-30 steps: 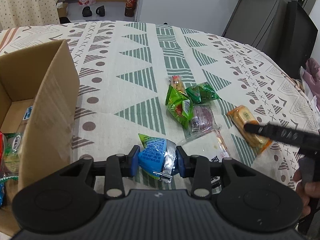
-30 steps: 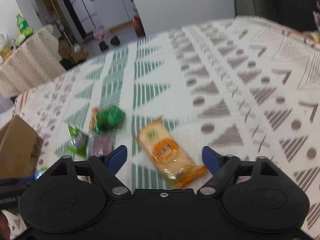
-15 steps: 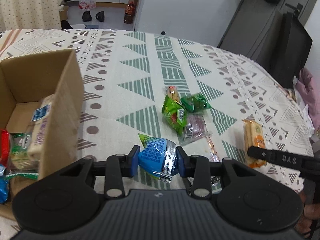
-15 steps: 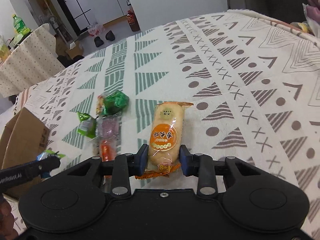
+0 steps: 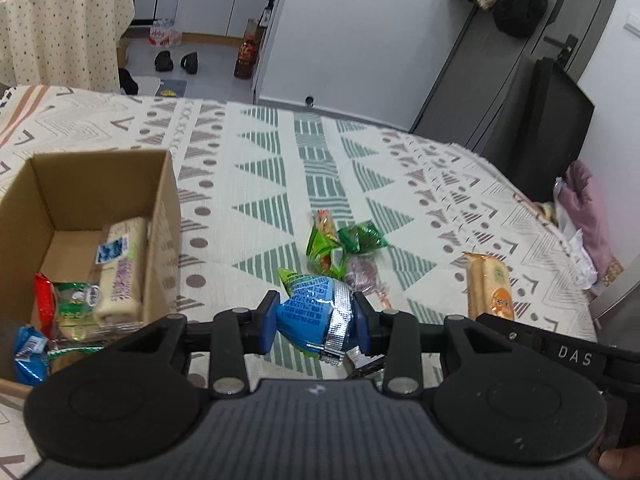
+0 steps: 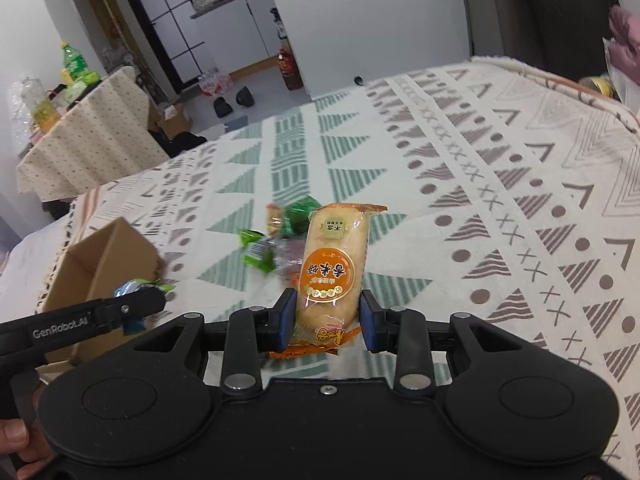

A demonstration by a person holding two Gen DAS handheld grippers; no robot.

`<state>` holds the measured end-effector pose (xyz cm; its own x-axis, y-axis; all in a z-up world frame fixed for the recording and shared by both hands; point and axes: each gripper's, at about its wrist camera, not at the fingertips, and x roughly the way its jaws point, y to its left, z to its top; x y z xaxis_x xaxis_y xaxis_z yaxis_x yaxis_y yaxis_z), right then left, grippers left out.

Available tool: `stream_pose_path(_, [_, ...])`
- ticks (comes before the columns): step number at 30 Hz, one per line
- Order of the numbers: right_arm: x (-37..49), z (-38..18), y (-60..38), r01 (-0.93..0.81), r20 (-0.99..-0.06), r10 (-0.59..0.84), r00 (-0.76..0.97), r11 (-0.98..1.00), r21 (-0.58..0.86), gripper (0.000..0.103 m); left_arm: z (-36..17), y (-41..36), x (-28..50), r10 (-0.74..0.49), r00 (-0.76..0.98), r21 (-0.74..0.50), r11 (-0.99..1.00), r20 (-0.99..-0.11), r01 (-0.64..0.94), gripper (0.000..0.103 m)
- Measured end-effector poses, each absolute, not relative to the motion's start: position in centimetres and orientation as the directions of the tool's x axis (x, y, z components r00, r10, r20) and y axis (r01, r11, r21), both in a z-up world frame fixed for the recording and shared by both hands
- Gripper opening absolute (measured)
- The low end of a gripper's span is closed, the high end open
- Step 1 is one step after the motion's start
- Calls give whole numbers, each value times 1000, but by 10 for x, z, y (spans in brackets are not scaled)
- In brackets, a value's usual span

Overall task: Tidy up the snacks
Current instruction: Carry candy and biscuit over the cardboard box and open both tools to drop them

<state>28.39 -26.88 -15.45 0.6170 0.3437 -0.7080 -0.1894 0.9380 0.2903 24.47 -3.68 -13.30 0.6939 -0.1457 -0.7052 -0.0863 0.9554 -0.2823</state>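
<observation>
Left tongs (image 5: 314, 322) clamped on a blue packet (image 5: 316, 316) beside the cardboard box (image 5: 96, 184). Right tongs (image 6: 326, 320) clamped on an orange rice cracker pack (image 6: 334, 268).

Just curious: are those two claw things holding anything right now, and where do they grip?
Left gripper squeezes the blue snack packet across its middle; right gripper pinches the orange rice cracker pack near its lower end.

Box (image 5: 100, 184) left of loose snacks (image 5: 340, 244)

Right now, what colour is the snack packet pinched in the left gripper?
Blue packet with a silver band and green tip, clearest in the left wrist view.
</observation>
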Motion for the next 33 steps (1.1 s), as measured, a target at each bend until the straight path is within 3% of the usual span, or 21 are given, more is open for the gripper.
stream_pose_path(19, [256,-108,-204,-291,-645,401,650,916,276,33,-94,13,210,-149,769,-346,933,-621,-98,37])
stream_pose_path(33, [245,-102,-148,-360,-621,465,631,885,296,33,-83,73,186,-71,788,-324,931,-612,-168,37])
